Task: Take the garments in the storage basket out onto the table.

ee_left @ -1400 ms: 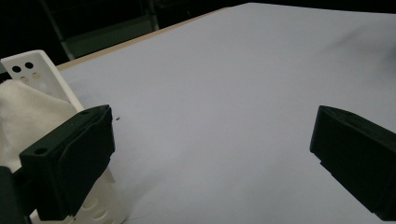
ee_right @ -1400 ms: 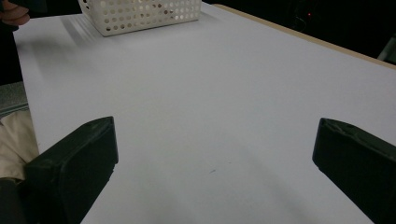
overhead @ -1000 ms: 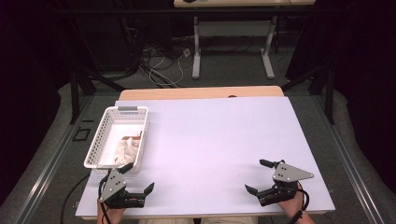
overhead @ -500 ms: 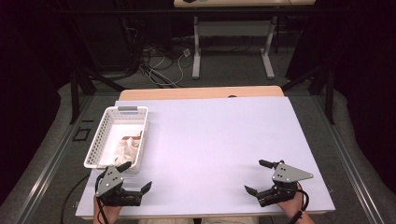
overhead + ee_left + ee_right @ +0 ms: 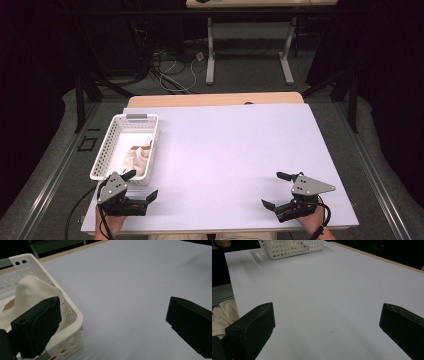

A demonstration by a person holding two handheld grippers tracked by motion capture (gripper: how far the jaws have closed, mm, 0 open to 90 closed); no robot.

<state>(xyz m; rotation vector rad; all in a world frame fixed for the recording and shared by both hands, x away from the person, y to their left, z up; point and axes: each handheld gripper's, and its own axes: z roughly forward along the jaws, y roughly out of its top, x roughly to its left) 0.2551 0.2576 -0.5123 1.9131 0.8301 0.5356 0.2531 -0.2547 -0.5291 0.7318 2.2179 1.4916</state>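
At the near left corner of the tabletop (image 5: 235, 150), the left gripper (image 5: 141, 186) is resting with its jaws spread wide and gripping nothing, one jaw lying just beside the near end of the white basket (image 5: 116, 137). In the left gripper view that jaw is sitting against the basket's near corner (image 5: 72, 315), and a cream cloth (image 5: 32, 290) is bulging above the rim right behind it. Near the near right corner, the right gripper (image 5: 278, 190) is resting low over the bare white surface, its jaws likewise gaping wide and empty. Farther back along the left edge, the basket is lying lengthwise, holding the cloth (image 5: 136, 159) in its near half and something small and brown (image 5: 142, 147) just beyond it. The right gripper view is showing the basket (image 5: 292, 247) at the far side of the sheet.
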